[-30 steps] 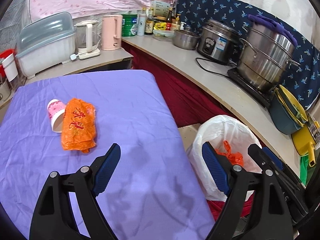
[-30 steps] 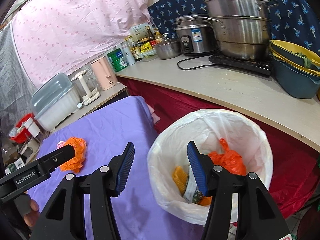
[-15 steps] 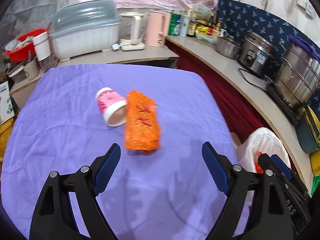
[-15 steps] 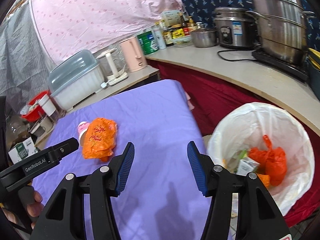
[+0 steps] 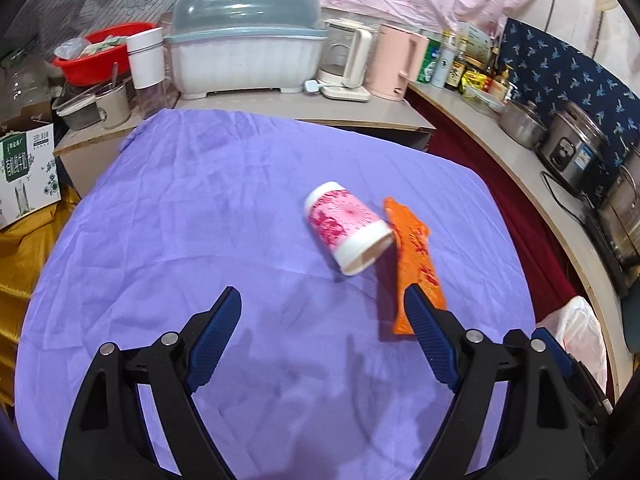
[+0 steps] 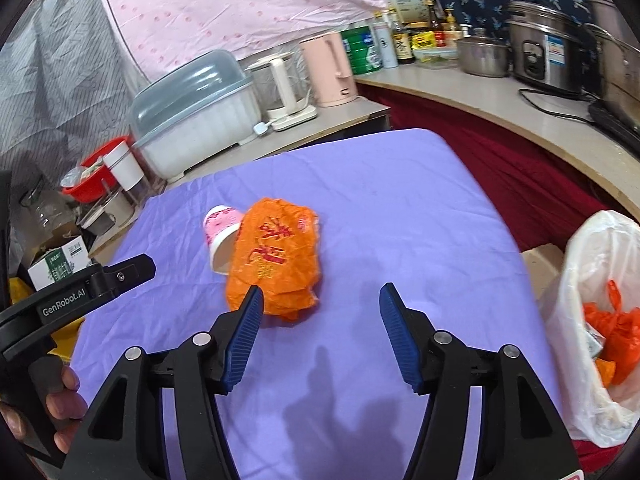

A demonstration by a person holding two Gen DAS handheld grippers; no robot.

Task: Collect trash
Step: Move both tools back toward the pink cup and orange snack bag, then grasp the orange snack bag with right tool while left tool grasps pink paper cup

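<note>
A pink and white paper cup (image 5: pixel 347 226) lies on its side on the purple tablecloth (image 5: pixel 200 220), touching a crumpled orange plastic bag (image 5: pixel 416 256). My left gripper (image 5: pixel 322 318) is open and empty, just short of the cup. In the right wrist view the orange bag (image 6: pixel 276 256) hides part of the cup (image 6: pixel 220 236). My right gripper (image 6: pixel 320 312) is open and empty, its left finger close to the bag's near edge. The white-lined trash bin (image 6: pixel 600 320) stands at the table's right side with orange trash inside.
A counter runs along the back and right with a covered dish rack (image 5: pixel 244 48), kettles (image 5: pixel 394 62), bottles, a rice cooker (image 5: pixel 580 152) and pots. A red basin (image 5: pixel 98 50) and a cardboard box (image 5: pixel 26 168) sit at the left. The left gripper's body (image 6: pixel 80 296) shows at left in the right wrist view.
Both grippers have swung left, away from the trash bin and toward the cup and orange bag, and have come closer to them. Both stayed open.
</note>
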